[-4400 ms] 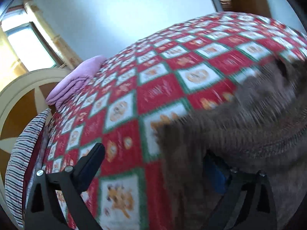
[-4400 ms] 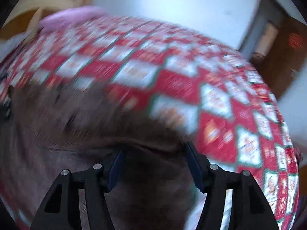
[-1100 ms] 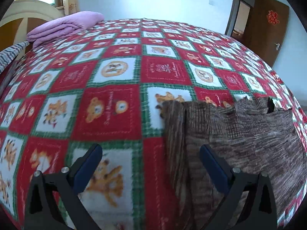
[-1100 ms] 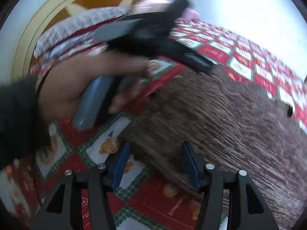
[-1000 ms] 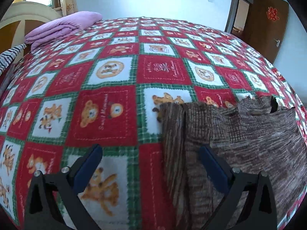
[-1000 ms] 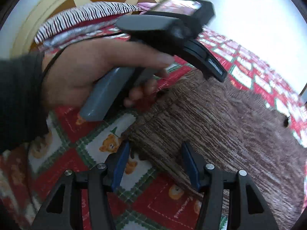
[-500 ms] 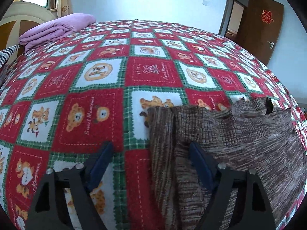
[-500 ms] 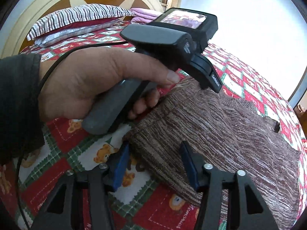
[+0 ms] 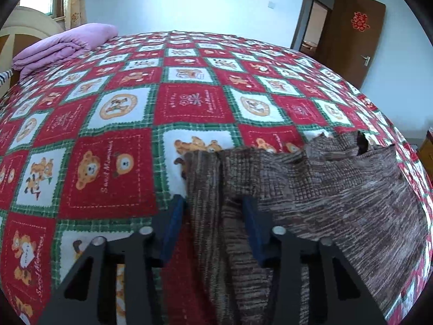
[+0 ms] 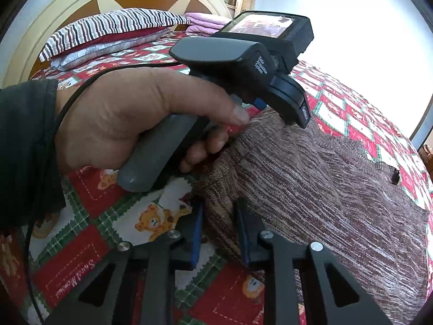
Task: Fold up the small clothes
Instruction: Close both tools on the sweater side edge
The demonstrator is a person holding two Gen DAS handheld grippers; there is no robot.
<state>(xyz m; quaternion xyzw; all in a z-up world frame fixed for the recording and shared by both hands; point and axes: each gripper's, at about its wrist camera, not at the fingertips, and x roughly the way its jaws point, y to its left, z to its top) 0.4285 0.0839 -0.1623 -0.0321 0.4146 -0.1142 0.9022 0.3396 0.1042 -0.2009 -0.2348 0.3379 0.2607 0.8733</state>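
Observation:
A brown knit garment (image 9: 338, 200) lies spread on the red, white and green bear-patterned bedspread (image 9: 113, 162). My left gripper (image 9: 213, 205) is closing on the garment's left edge, and a fold of knit sits between its blue pads. In the right wrist view the garment (image 10: 324, 184) lies to the right. My right gripper (image 10: 217, 211) is pinched on its near left corner. The hand holding the left gripper (image 10: 151, 113) is just above that corner.
A folded purple blanket (image 9: 62, 46) lies at the far left of the bed. A striped pillow (image 10: 113, 27) rests against the cream and brown headboard (image 10: 81, 0). A brown door (image 9: 354, 35) stands open at the far right.
Both grippers' jaws have narrowed from wide open onto the garment's left edge. The left gripper has moved forward onto the edge; the right has closed on the near corner.

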